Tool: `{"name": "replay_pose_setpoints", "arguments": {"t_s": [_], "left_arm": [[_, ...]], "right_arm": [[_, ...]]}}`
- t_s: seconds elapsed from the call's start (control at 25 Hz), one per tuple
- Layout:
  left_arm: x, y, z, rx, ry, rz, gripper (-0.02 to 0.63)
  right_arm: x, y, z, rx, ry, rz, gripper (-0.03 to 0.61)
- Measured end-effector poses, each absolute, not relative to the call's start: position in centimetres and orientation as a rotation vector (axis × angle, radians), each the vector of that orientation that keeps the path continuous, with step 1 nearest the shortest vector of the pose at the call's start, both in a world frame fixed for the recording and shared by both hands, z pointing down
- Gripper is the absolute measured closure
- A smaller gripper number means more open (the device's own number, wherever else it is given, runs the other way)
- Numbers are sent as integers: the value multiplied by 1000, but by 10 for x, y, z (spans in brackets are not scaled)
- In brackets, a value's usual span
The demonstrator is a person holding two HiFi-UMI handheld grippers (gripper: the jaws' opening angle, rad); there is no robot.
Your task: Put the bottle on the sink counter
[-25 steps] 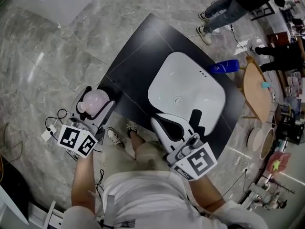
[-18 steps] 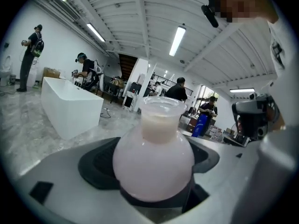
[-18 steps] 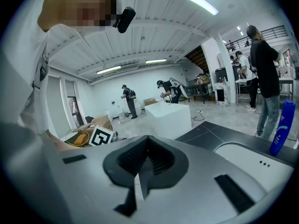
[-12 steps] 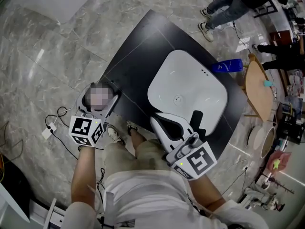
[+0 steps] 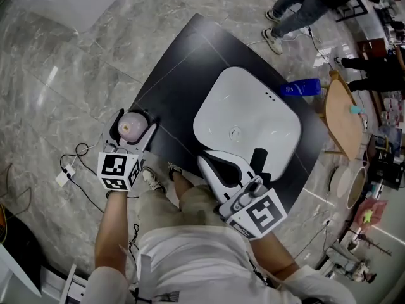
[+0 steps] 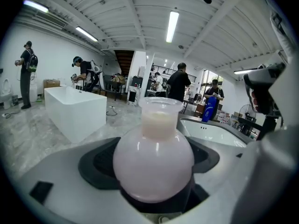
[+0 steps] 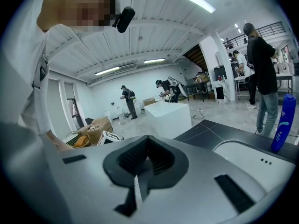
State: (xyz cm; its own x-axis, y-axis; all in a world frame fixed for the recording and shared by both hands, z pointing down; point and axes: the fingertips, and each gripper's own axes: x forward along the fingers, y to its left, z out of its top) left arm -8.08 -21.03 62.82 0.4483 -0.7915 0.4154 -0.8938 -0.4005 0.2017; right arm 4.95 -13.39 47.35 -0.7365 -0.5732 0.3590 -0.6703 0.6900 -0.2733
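Observation:
A pale pink round bottle with a short neck sits between the jaws of my left gripper, which is shut on its belly. It hangs at the left edge of the black sink counter; I cannot tell whether it touches the top. In the left gripper view the bottle stands upright and fills the middle of the left gripper. My right gripper is held over the near rim of the white sink, shut with nothing in it. In the right gripper view the right gripper has its pads together.
A blue bottle stands on the counter behind the sink. A round wooden table is to the right, and people stand beyond the counter. A white bathtub sits on the marble floor. Cables lie by my left side.
My left gripper has sunk and rolled, carrying the bottle a little closer to the counter's left edge. The right gripper has stayed where it was.

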Motion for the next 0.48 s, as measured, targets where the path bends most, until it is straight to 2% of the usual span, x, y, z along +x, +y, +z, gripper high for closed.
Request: {"name": "replay_pose_setpoints", "arguments": {"t_s": [0.48], "left_arm": [[-78, -211, 638, 2320, -1431, 431, 199]], "right_arm": [[51, -137, 476, 1005, -2656, 593, 568]]}}
